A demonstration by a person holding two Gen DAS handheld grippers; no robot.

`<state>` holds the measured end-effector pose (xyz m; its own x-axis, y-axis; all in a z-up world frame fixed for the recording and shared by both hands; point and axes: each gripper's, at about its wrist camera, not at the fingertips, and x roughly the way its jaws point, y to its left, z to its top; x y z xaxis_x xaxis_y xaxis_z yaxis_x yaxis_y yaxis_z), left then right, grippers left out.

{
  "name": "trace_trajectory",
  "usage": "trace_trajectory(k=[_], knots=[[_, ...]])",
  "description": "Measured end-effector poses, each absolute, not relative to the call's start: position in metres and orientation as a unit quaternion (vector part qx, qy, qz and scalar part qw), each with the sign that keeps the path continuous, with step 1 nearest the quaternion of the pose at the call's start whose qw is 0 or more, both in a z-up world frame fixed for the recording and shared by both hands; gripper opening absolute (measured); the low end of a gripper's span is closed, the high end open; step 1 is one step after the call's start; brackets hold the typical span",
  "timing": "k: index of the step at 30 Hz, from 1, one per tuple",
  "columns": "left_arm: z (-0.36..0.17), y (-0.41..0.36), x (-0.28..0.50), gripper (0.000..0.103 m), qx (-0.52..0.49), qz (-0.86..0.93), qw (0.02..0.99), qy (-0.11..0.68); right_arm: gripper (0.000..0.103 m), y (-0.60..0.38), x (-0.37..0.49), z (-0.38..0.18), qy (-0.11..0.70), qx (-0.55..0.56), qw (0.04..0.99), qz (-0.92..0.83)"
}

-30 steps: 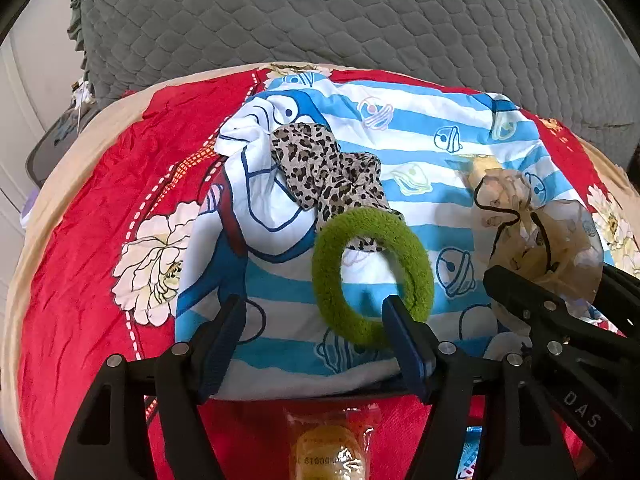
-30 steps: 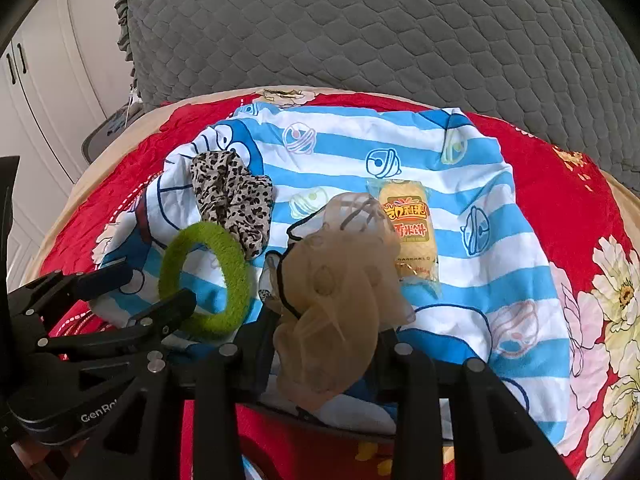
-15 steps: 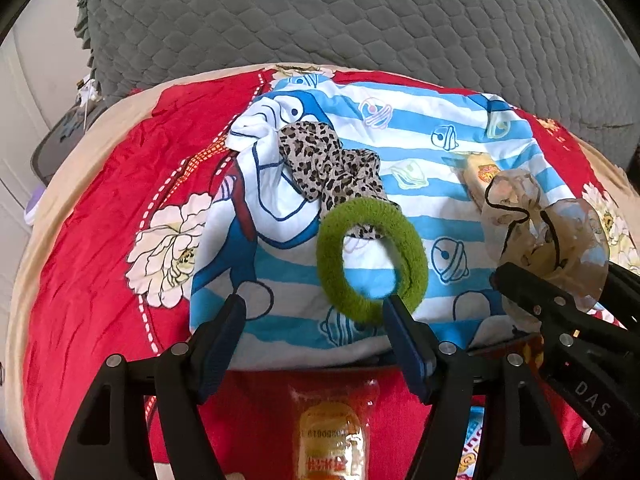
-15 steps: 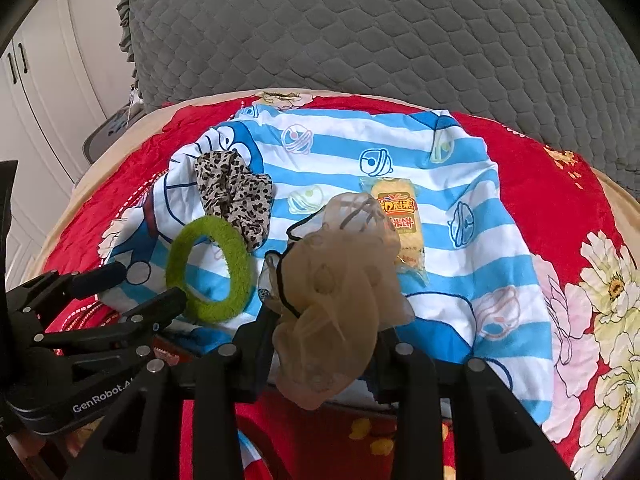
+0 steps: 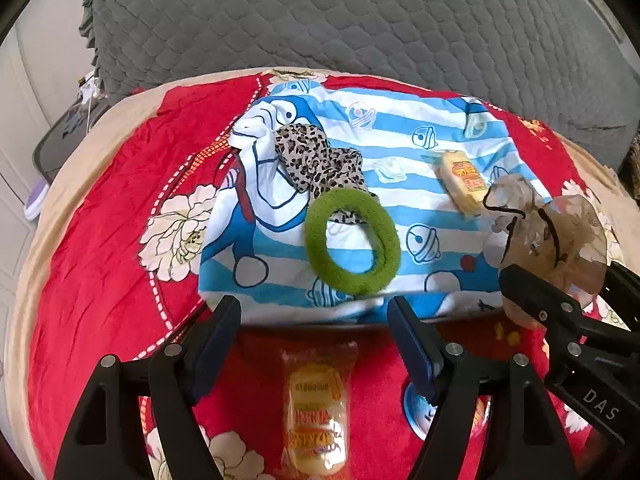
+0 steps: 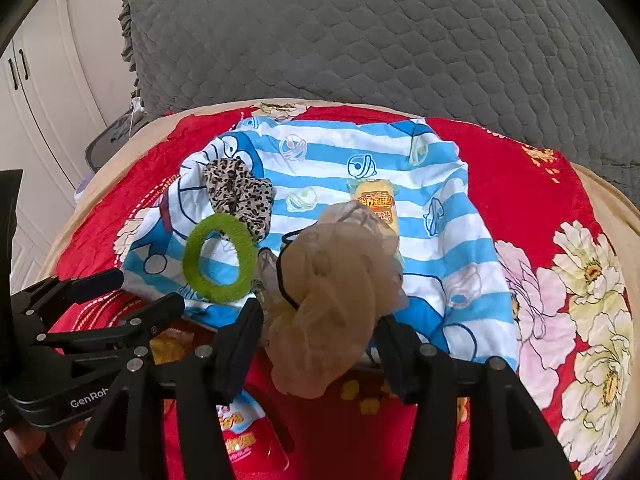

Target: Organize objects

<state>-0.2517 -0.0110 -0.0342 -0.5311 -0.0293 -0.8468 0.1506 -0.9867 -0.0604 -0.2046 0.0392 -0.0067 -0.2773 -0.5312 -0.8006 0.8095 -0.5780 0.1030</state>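
A green fuzzy hair ring [image 5: 352,240] lies on a blue-and-white striped cartoon cloth [image 5: 400,152], touching a leopard-print scrunchie [image 5: 316,160]. A yellow snack packet [image 5: 462,182] lies on the cloth to the right. My left gripper [image 5: 314,332] is open and empty just in front of the cloth's near edge, above another snack packet [image 5: 316,408]. My right gripper [image 6: 320,340] holds a beige sheer scrunchie [image 6: 332,300] between its fingers, raised over the cloth's near edge. The green ring [image 6: 220,258], leopard scrunchie [image 6: 240,196] and snack packet [image 6: 376,204] also show in the right wrist view.
A red floral blanket [image 5: 100,240] covers the surface. A grey quilted cushion [image 5: 360,20] stands behind. More snack packets [image 6: 236,428] lie on the blanket near me. White cabinet doors [image 6: 36,92] are at the left.
Both grippers have pulled back toward me and risen. The green ring now lies clear of the left fingers, and the packet under the left gripper has come into view.
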Motion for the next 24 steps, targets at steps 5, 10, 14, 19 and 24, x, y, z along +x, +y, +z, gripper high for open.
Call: trace_trajectory(k=[5, 10, 14, 19, 24], knots=[[-0.027, -0.008, -0.241, 0.077, 0.485, -0.871, 0.046, 0.063, 0.057, 0.047, -0.194, 0.003, 0.166, 0.419, 0.430, -0.782], [-0.019, -0.005, -0.226, 0.077, 0.485, -0.871, 0.041, 0.066, 0.061, 0.057, -0.183, 0.014, 0.164, 0.415, 0.430, -0.785], [-0.012, -0.005, -0.212, 0.077, 0.483, -0.872, 0.041, 0.068, 0.063, 0.067, -0.173, 0.025, 0.161, 0.410, 0.430, -0.788], [-0.001, -0.006, -0.196, 0.077, 0.477, -0.875, 0.041, 0.069, 0.066, 0.078, -0.163, 0.040, 0.160, 0.401, 0.432, -0.792], [0.013, -0.010, -0.185, 0.077, 0.467, -0.881, 0.041, 0.069, 0.066, 0.085, -0.159, 0.054, 0.161, 0.391, 0.427, -0.799]])
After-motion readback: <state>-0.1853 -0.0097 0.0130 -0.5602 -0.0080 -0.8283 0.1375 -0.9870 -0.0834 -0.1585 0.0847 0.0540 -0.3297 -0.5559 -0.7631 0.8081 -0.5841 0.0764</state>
